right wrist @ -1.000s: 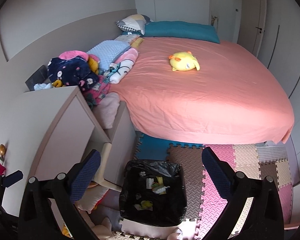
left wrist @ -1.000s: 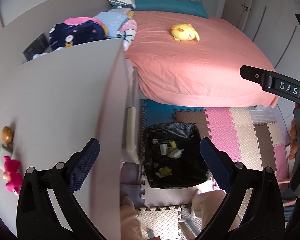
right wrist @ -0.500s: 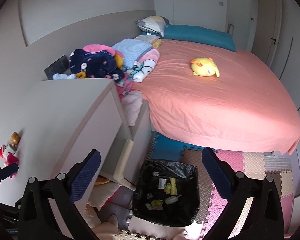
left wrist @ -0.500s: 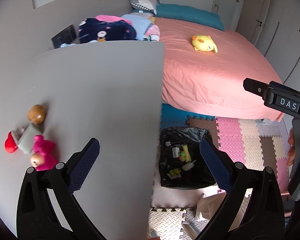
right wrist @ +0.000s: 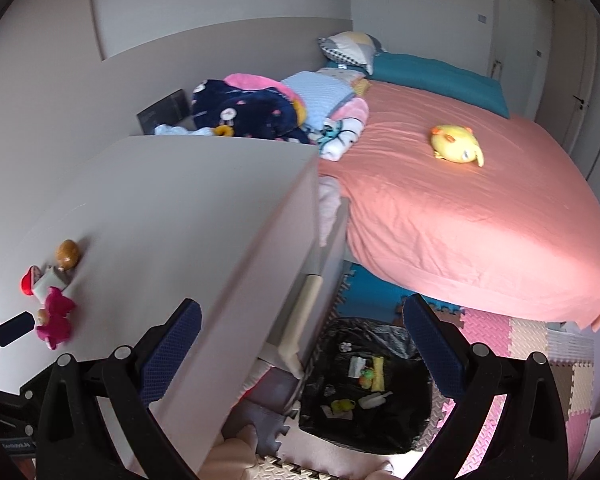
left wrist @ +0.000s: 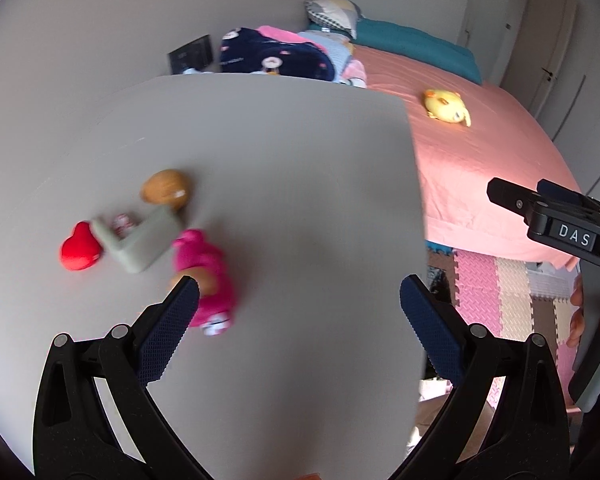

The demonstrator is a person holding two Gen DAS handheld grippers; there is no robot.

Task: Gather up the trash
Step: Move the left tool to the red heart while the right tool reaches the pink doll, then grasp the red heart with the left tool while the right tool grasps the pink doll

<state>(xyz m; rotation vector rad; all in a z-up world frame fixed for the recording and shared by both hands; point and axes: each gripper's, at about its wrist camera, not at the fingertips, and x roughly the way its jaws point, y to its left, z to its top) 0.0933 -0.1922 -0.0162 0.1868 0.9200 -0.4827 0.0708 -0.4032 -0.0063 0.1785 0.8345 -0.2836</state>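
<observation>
The black-lined trash bin [right wrist: 364, 384] sits on the foam mats at 6 o'clock in the right wrist view, holding small yellow, white and green scraps. The right gripper [left wrist: 556, 216], at 3 o'clock, reads "DAS". The left gripper [left wrist: 298, 328] hangs over the grey table [left wrist: 300, 200], jaws spread and empty like the right's.

left hand-held gripper [left wrist: 298, 312] agape, empty | over grey tabletop [left wrist: 300, 184] | pink toy [left wrist: 206, 280] by left finger
</observation>
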